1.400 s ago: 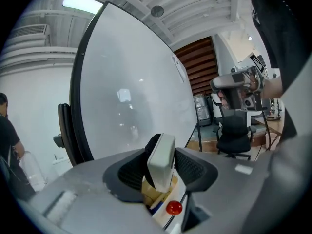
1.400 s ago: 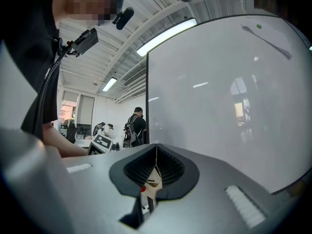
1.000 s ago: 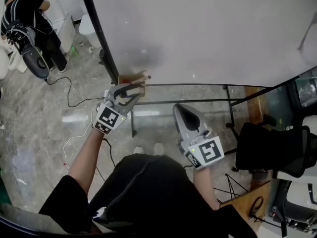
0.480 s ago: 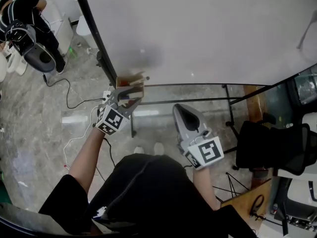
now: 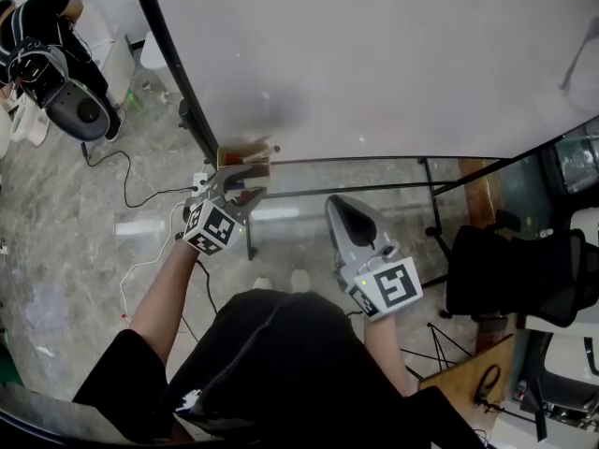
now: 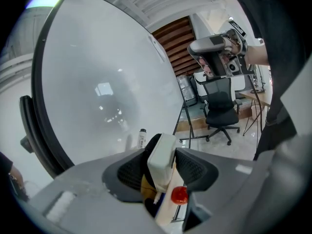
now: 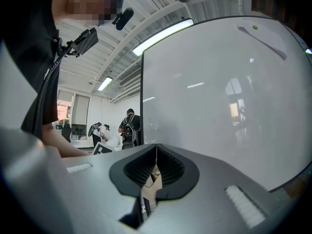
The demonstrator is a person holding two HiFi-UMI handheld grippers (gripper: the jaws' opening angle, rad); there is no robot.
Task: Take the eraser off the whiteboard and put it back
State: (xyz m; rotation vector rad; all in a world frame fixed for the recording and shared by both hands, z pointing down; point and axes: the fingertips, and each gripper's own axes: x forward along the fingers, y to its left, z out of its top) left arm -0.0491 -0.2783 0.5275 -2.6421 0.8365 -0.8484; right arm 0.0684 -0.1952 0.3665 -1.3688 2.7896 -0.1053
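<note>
The white eraser (image 6: 161, 157) stands upright between the pads of my left gripper (image 6: 165, 145), and both pads still touch its sides. These jaws have just been opening slightly. The eraser's lower end sits in a small wooden box (image 6: 168, 206) beside a red marker cap (image 6: 179, 195). In the head view my left gripper (image 5: 241, 183) is right at that wooden box (image 5: 241, 154), which hangs at the bottom left of the whiteboard (image 5: 393, 54). My right gripper (image 5: 343, 211) hovers lower right, shut and empty; its jaws (image 7: 156, 152) meet.
A black office chair (image 5: 510, 283) stands at the right, beside a wooden desk (image 5: 468, 382). The whiteboard's black stand bars (image 5: 430, 190) run below the board. A person with a backpack (image 5: 51, 45) is at far left, with a cable (image 5: 131, 171) on the floor.
My left gripper has sunk with the eraser, down to the wooden box. The right gripper has kept still.
</note>
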